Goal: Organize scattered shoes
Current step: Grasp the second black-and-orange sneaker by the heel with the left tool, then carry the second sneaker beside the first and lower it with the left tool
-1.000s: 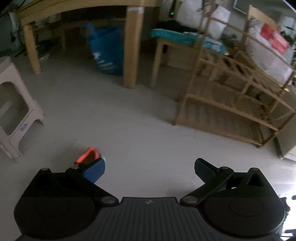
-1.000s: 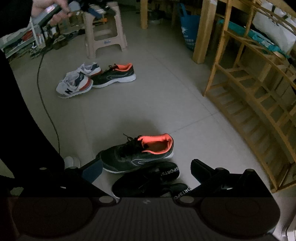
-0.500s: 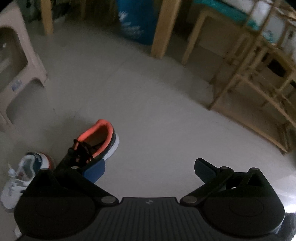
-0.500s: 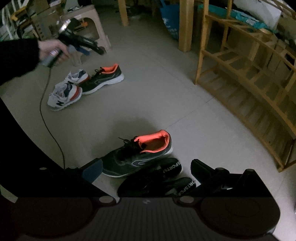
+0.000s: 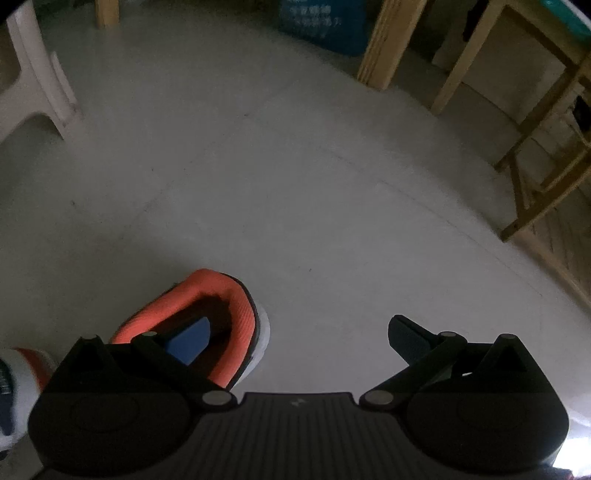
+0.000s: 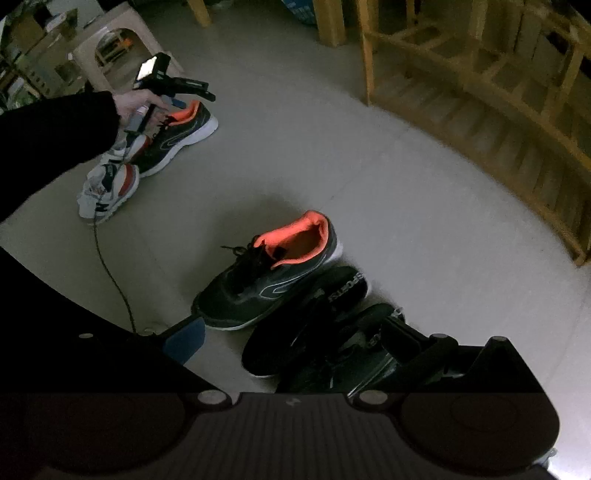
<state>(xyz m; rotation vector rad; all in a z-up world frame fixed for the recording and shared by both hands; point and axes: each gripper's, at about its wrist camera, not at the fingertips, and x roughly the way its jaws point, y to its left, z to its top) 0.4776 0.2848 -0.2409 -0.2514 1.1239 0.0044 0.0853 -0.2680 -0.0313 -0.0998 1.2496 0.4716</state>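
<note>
Left gripper (image 5: 297,338) spread wide, nothing clamped; its blue-padded left finger (image 5: 188,341) sits over or inside the collar opening of the black sneaker with orange lining (image 5: 218,314), contact unclear, right finger over bare floor. That sneaker lies on the near left of the grey floor (image 5: 295,166) in the left wrist view; collar padded, textured orange fabric, white sole edge. A white sneaker with red and navy patches (image 5: 18,380) shows at the far left edge, just beside it. In the right wrist view the same left gripper (image 6: 177,88) appears in a hand (image 6: 135,103) with a dark sleeve, hovering over that sneaker (image 6: 177,136); the white pair (image 6: 109,184) lies just beside it, crumpled, and a thin cable trails down across the floor. Right gripper (image 6: 291,336) also wide apart, holding nothing; its right finger is over a black slip-on shoe (image 6: 306,317) with "SPORTS" printed in white on the heel, a second like it (image 6: 354,354) partly hidden underneath. Touching those, slightly further away, a matching black mesh sneaker with orange collar (image 6: 273,273), laces dark, white sole, upright. Slatted wooden shoe rack (image 6: 498,110) stands far right, well apart from all shoes. Beige plastic stool (image 6: 122,48) far left. Blue bag (image 5: 325,22) at the far end between wooden legs. Lighting dim, fine textures hard to read.
</note>
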